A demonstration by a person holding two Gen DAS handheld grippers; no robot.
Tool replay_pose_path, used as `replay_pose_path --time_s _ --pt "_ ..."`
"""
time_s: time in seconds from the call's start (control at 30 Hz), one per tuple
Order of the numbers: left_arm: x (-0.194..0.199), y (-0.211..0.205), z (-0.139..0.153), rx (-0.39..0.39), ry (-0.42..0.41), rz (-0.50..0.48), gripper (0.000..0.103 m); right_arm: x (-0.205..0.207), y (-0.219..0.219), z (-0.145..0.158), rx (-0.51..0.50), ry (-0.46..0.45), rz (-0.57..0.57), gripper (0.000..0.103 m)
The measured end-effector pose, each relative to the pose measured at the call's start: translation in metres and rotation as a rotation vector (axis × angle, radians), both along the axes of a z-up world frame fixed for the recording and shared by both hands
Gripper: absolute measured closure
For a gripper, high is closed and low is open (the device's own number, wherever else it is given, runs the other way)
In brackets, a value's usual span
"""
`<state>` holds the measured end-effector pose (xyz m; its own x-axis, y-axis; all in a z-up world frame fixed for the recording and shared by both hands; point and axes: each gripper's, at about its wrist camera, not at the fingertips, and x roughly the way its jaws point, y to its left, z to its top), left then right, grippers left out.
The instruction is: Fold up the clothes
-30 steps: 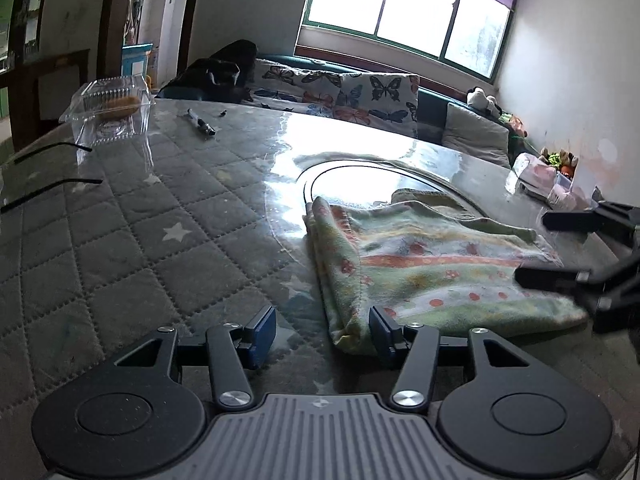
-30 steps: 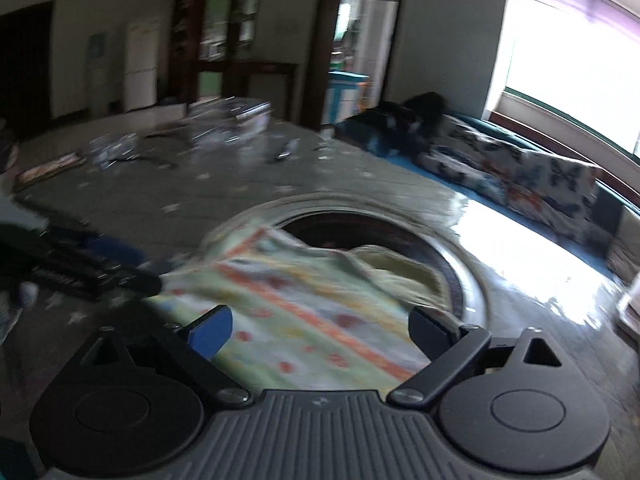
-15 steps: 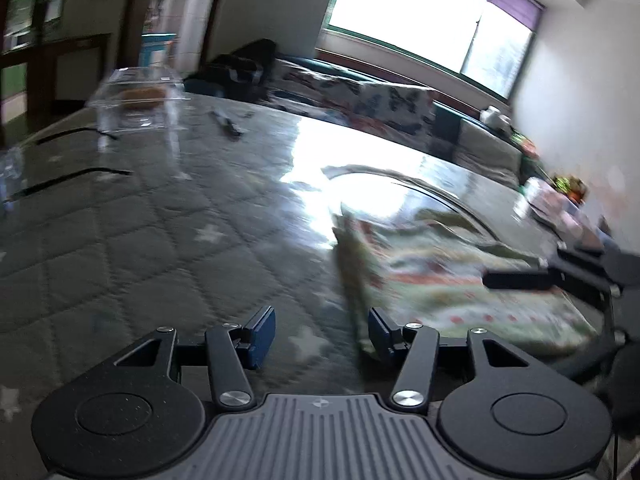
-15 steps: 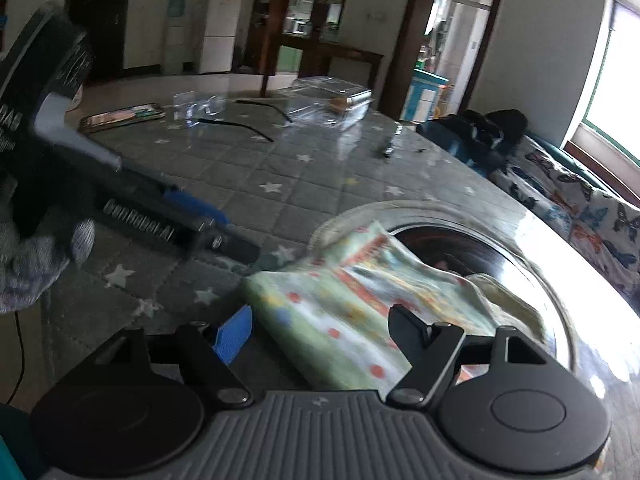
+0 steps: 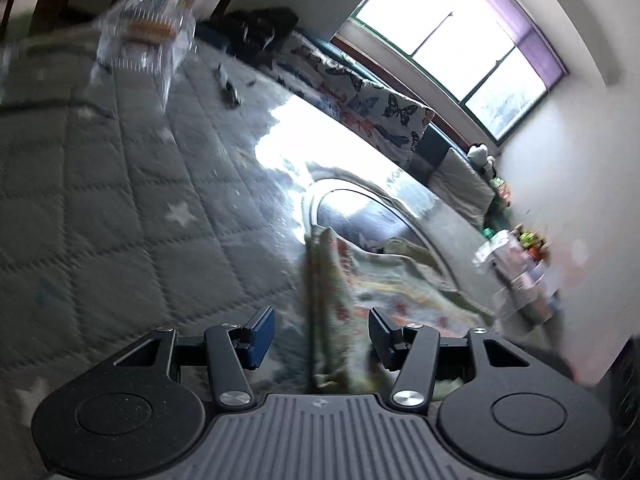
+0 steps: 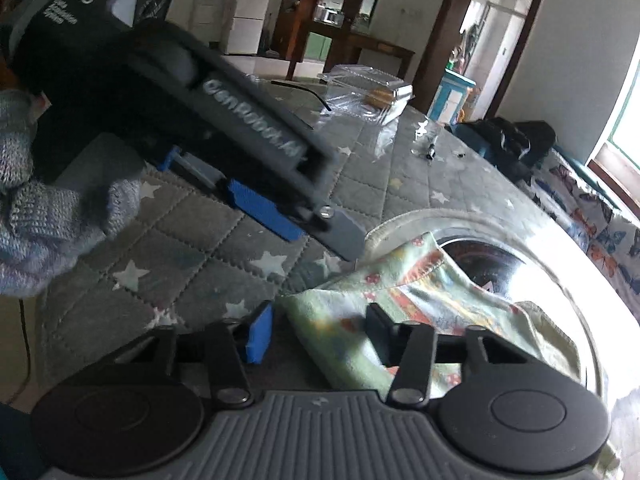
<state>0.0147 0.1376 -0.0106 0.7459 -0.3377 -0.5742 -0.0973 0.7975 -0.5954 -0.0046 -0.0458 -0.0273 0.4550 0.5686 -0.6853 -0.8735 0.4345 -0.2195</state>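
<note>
Both your tools gape wide w/ nothing gripped: left tool (image 5: pixel 322 336) straddles the folded cloth (image 5: pixel 352 292) edge, right tool (image 6: pixel 320 332) over its corner, cloth flat on quilted surface (image 5: pixel 120 208).

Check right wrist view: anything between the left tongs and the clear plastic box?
Only bare quilted star-print table cover lies between the left tongs and the clear plastic box, seen in the right wrist view.

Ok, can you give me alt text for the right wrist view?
The right gripper is open over the corner of a folded floral cloth on a quilted table. The left gripper, held in a gloved hand, reaches in from the upper left.
</note>
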Motion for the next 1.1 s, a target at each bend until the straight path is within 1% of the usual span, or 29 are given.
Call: replay_pose_path --time_s 0.07,0.1,0.2,0.4,0.63,0.7,0.77,0.8,0.83,0.87,0.97,1.07,1.1 --pt "0.006 0.000 -0.003 -0.057 0.017 0.005 0.047 0.002 -0.002 0.001 0.017 0.015 -0.005 0.072" --pt "0.009 -0.001 -0.004 -0.080 0.023 0.006 0.047 0.003 -0.004 0.003 0.031 0.024 -0.009 0.078" --pt "0.017 -0.003 -0.007 -0.124 0.046 0.013 0.045 0.008 -0.010 0.009 0.078 0.055 -0.028 0.085" --pt "0.035 -0.008 -0.013 -0.199 0.092 0.017 0.044 0.014 -0.022 0.021 0.157 0.092 -0.057 0.089" --pt "0.049 -0.014 -0.018 -0.253 0.130 0.024 0.046 0.017 -0.035 0.032 0.220 0.121 -0.084 0.091" --pt "0.053 -0.014 -0.021 -0.267 0.139 0.023 0.052 0.018 -0.038 0.033 0.232 0.126 -0.082 0.091" --pt "0.057 -0.014 -0.025 -0.282 0.157 0.024 0.067 0.019 -0.039 0.032 0.235 0.130 -0.079 0.091" --pt "0.058 -0.014 -0.027 -0.286 0.164 0.025 0.071 0.019 -0.040 0.032 0.236 0.132 -0.076 0.091" --pt "0.059 -0.015 -0.029 -0.287 0.169 0.026 0.080 0.019 -0.041 0.031 0.235 0.132 -0.074 0.091" --pt "0.059 -0.015 -0.030 -0.287 0.173 0.026 0.084 0.019 -0.041 0.031 0.235 0.133 -0.072 0.091" --pt "0.059 -0.013 -0.033 -0.291 0.174 0.027 0.088 0.020 -0.045 0.032 0.239 0.150 -0.075 0.090" --pt "0.057 -0.013 -0.032 -0.281 0.169 0.022 0.088 0.021 -0.054 0.035 0.253 0.150 -0.096 0.081" --pt "0.057 -0.013 -0.031 -0.276 0.168 0.021 0.088 0.022 -0.059 0.036 0.257 0.146 -0.111 0.080"
